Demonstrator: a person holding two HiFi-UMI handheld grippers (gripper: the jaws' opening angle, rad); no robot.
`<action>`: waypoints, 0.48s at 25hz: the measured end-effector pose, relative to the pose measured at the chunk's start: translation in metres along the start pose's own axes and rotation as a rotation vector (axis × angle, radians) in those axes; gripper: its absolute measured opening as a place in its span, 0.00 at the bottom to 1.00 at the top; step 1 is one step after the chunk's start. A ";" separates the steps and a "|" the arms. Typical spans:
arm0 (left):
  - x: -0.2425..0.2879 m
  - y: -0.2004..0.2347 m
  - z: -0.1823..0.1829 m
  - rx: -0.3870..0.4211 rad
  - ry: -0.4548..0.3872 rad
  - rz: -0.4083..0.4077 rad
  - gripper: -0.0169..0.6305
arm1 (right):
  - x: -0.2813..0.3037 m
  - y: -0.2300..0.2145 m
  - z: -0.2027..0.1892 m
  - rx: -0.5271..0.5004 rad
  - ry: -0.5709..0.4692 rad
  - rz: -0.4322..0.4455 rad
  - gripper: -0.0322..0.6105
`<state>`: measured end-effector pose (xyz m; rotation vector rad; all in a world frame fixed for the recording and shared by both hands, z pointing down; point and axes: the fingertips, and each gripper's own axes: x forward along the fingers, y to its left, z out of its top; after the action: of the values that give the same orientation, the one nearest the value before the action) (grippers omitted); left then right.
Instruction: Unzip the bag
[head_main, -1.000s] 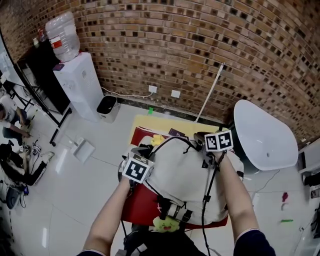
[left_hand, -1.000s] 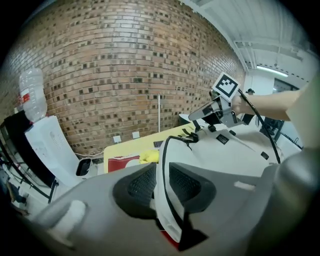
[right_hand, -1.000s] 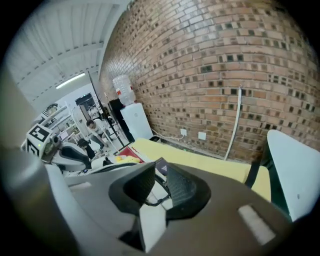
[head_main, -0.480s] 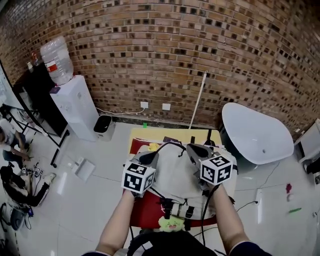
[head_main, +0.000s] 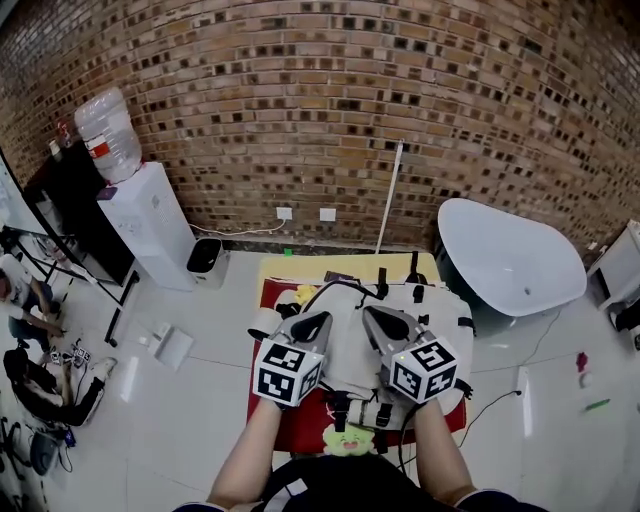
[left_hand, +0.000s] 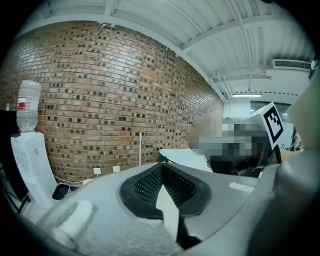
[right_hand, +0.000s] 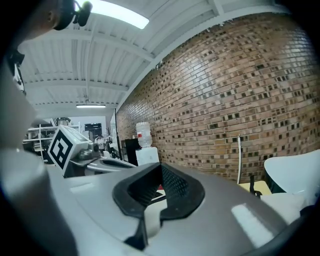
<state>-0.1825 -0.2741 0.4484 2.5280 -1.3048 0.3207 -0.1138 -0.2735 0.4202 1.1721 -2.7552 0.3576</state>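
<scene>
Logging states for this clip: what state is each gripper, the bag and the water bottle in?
left gripper: shut, empty, over the bag.
right gripper: shut, empty, over the bag.
bag: lying on the red table, zip unreadable.
water bottle: seated upright on the dispenser.

I can read no words or numbers. The water bottle (head_main: 103, 125) has a red label, its print too small; the left hand-held gripper (head_main: 320, 320) and right hand-held gripper (head_main: 369, 314) show only square black-and-white patterns.
</scene>
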 end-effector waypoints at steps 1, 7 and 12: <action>-0.001 -0.001 0.003 -0.001 -0.014 -0.001 0.03 | 0.000 0.001 0.003 -0.002 -0.010 0.000 0.06; -0.004 -0.012 0.017 -0.021 -0.046 -0.037 0.03 | -0.004 0.003 0.009 0.002 -0.034 -0.006 0.06; -0.005 -0.016 0.023 -0.005 -0.053 -0.047 0.03 | -0.004 0.007 0.012 -0.009 -0.037 -0.002 0.06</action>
<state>-0.1711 -0.2697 0.4229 2.5750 -1.2612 0.2413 -0.1160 -0.2694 0.4064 1.1916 -2.7840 0.3256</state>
